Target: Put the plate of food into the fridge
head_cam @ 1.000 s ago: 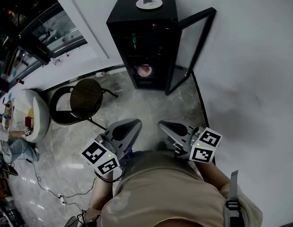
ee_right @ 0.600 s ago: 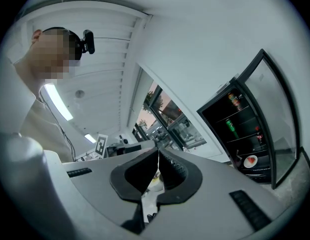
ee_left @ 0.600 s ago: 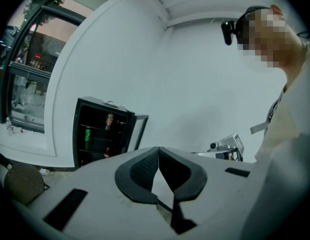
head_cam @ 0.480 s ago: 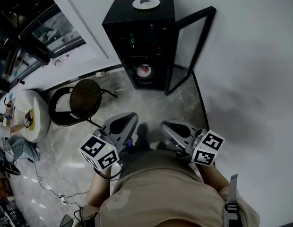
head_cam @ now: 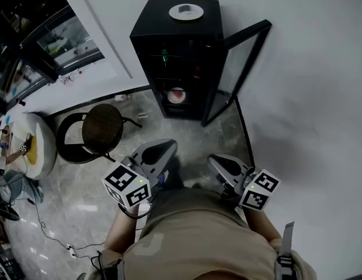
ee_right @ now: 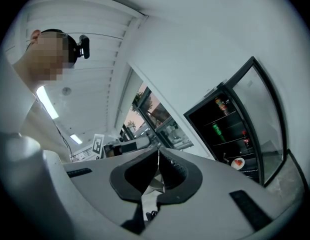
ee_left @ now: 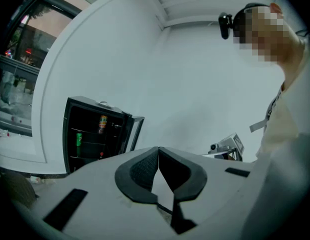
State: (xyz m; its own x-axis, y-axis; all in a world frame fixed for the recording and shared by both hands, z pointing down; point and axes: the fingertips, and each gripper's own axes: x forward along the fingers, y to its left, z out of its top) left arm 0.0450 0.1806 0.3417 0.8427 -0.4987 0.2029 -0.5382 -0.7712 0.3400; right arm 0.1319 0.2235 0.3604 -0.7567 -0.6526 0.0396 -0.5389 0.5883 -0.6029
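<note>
**A:** Head view, anything changing?

**B:** Little. The left gripper (head_cam: 165, 149) and right gripper (head_cam: 216, 160) are staying pinched shut and empty. The plate of food (head_cam: 177, 95) is sitting low inside the fridge (head_cam: 169, 45) at twelve o'clock.

**A:** Left gripper view?

**B:** Jaws are meeting on nothing, fridge at ten o'clock.

**A:** Right gripper view?

**B:** Same, plate at three o'clock. Placing is looking finished, with the door (head_cam: 242, 69) still hanging open.
</note>
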